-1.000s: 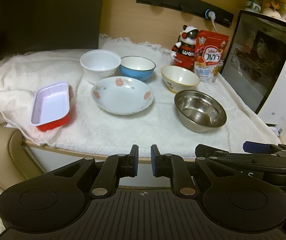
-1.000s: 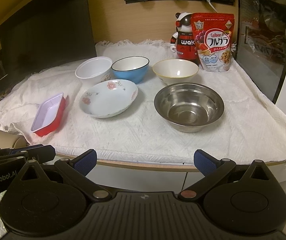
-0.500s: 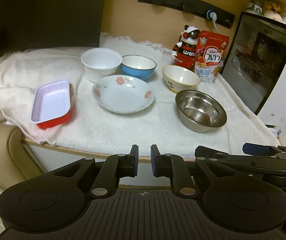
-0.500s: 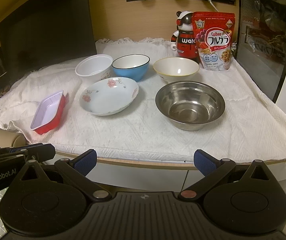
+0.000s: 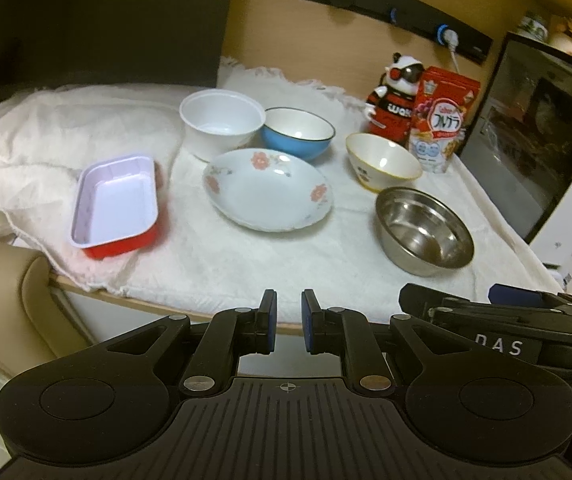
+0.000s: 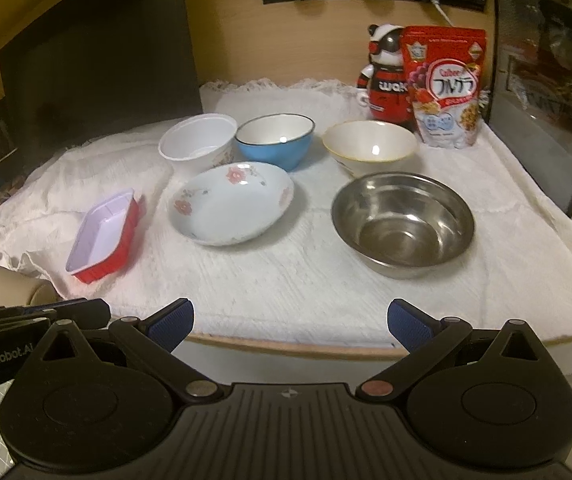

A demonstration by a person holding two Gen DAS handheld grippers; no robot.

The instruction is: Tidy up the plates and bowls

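Note:
On the white cloth stand a white plastic bowl (image 5: 222, 122), a blue bowl (image 5: 297, 133), a cream bowl (image 5: 381, 162), a floral plate (image 5: 266, 189), a steel bowl (image 5: 423, 230) and a red rectangular tray (image 5: 116, 206). They also show in the right wrist view: steel bowl (image 6: 402, 222), floral plate (image 6: 230, 202), tray (image 6: 104, 234). My left gripper (image 5: 287, 322) is shut and empty, short of the table's front edge. My right gripper (image 6: 290, 322) is open and empty, in front of the table edge below the steel bowl.
A red cereal bag (image 6: 443, 84) and a panda figure (image 6: 385, 72) stand at the back right. A black-fronted appliance (image 6: 545, 80) borders the right side. A dark screen (image 6: 98, 64) stands at the back left. The wooden table edge (image 6: 286, 342) lies close ahead.
Both grippers have moved forward and risen slightly toward the table. Their jaws have not changed. The dishes have not moved.

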